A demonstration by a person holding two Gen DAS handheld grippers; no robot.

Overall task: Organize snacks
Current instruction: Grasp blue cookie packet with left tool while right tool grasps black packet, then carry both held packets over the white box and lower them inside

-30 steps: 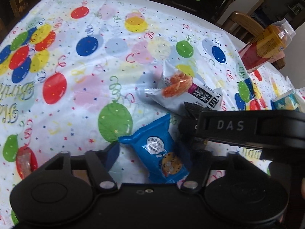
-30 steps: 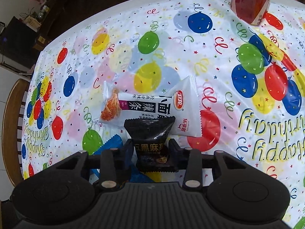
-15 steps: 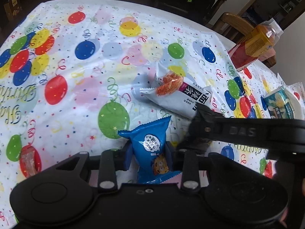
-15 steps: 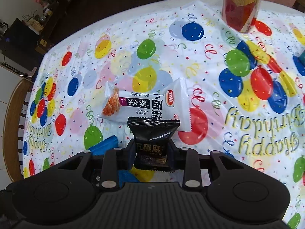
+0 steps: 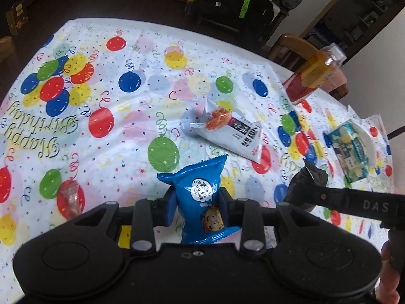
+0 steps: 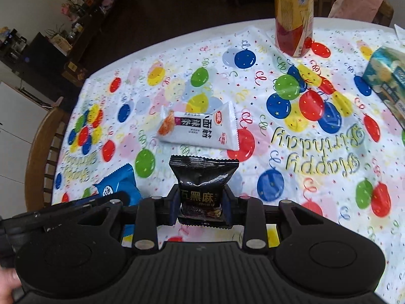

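The table point(image 5: 141, 131) is covered by a white plastic cloth printed with coloured balloons and "Happy Birthday" lettering; it fills the ground ahead of both tongs. A wooden chair point(image 6: 43, 136) stands at the table's edge, to the left of the right tongs.

Well ahead of the right tongs and slightly to their right stands a drink bottle point(image 6: 293, 15), upright, with a yellow and red label. Far to the right of both tongs lies a teal and yellow snack bag point(image 5: 350, 149); in the left wrist view it appears to rest on a white plate, though the rim is only partly visible.

A white noodle-snack packet point(image 6: 202, 129) lies flat on the cloth, ahead of both tongs and clear of them.

The left gripper point(image 5: 197, 204) is closed narrowly on a blue snack packet point(image 5: 200, 187), which stands up between the fingers, raised off the cloth. The right gripper point(image 6: 202, 204) is likewise clamped on a black sesame snack packet point(image 6: 202, 179), held upright above the cloth. The two tongs are side by side, near one another, each visible at the edge of the other's view.

A small clear-wrapped sweet point(image 5: 69, 197) lies on the cloth to the left of the left tongs.
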